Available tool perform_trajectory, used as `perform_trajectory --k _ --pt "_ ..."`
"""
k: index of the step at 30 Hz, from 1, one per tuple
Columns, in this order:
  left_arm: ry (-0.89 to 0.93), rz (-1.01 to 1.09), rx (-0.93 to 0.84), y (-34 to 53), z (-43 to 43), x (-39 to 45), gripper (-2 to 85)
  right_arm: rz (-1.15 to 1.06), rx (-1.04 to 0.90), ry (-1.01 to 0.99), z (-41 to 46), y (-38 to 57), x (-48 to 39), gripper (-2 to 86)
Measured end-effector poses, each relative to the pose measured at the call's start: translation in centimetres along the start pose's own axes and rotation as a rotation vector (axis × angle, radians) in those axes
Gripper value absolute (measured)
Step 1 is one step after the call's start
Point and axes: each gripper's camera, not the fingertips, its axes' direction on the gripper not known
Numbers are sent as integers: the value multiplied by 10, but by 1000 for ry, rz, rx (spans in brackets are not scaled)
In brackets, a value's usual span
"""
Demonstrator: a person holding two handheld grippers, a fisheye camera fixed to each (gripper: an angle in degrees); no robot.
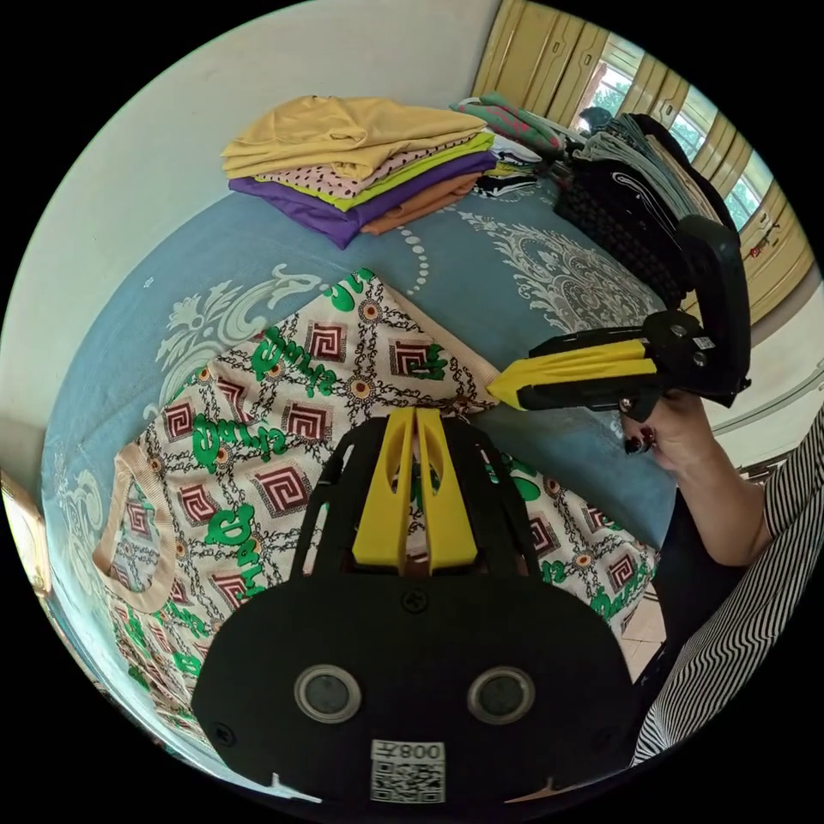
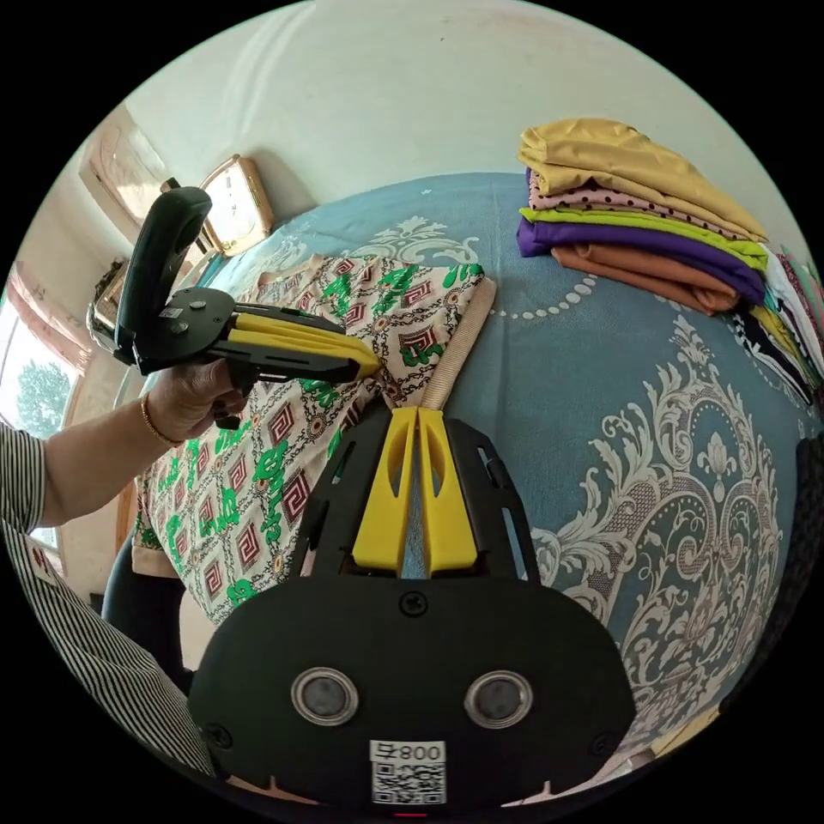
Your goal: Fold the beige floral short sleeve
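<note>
The beige floral short sleeve (image 1: 283, 421) lies flat on the blue bedspread (image 2: 601, 360), its hem at twelve o'clock of the right gripper (image 2: 416, 412), and both right and left gripper (image 1: 416, 412) have jaws together, apparently empty, so folding calls for gripping an edge.

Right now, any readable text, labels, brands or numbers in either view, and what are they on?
Nothing quotable.
Green script printed on the beige floral short sleeve shirt: too stylised and warped to read.
White sticker on the black camera housing, left gripper view: QR code plus short code, too small.
Matching sticker, right gripper view: likewise.
</note>
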Motion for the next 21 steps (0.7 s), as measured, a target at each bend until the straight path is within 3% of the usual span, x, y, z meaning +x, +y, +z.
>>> perform_trajectory --k 3,6,14,18,21 --pt "27 11 79 -26 -10 -5 19 95 113 -156 -27 10 26 25" --pt "57 36 102 -66 -12 -15 46 139 161 -118 -46 16 37 63" --pt "29 186 -110 -185 36 -42 73 125 60 -138 -56 10 39 78" --pt "37 226 -253 -211 63 -52 55 130 38 -155 -62 9 40 69" --pt "41 229 -249 -220 64 -61 30 130 33 -137 -68 9 39 55"
